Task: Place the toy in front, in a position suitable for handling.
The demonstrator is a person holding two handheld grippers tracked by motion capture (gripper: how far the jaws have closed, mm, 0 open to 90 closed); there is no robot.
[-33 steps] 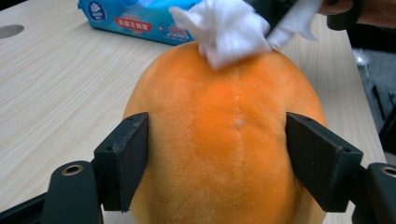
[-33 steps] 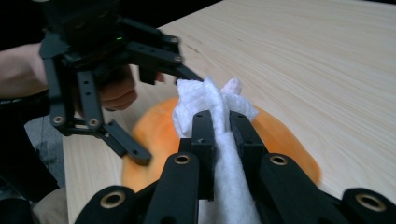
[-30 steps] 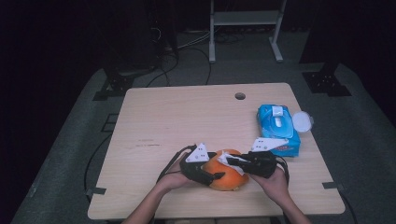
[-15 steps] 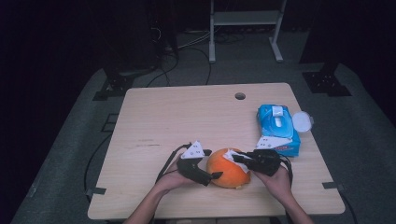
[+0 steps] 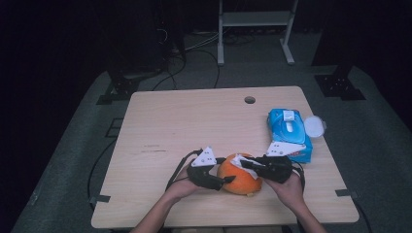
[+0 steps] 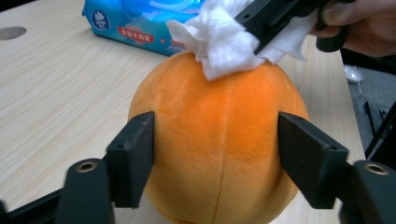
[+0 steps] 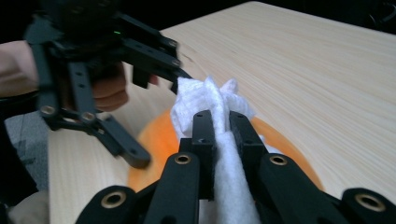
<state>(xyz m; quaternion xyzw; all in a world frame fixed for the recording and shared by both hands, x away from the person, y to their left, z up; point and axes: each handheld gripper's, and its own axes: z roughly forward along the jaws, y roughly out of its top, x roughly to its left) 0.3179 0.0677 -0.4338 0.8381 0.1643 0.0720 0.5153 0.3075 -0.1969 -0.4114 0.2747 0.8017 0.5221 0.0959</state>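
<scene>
An orange plush ball [image 5: 241, 180] sits on the wooden table [image 5: 194, 121] near its front edge. My left gripper [image 5: 224, 181] comes at it from the left. Its jaws have just been closing, and in the left gripper view both pads press on the sides of the ball [image 6: 219, 140]. A crumpled white wipe [image 5: 237, 160] lies on top of the ball, and my right gripper [image 5: 244, 164] is shut on it from the right. In the right gripper view the wipe [image 7: 205, 95] bunches out past the jaws of that gripper [image 7: 222, 123] onto the orange plush [image 7: 154, 135].
A blue pack of wipes [image 5: 288, 132] lies at the right of the table, behind my right hand, with a round white lid [image 5: 314, 126] beside it. A cable hole [image 5: 249, 100] is at the far edge. A metal stand is on the floor beyond.
The left gripper's jaws stood wider around the ball half a second ago and are now closed against its sides. The right gripper with the wipe stays on top of the ball.
</scene>
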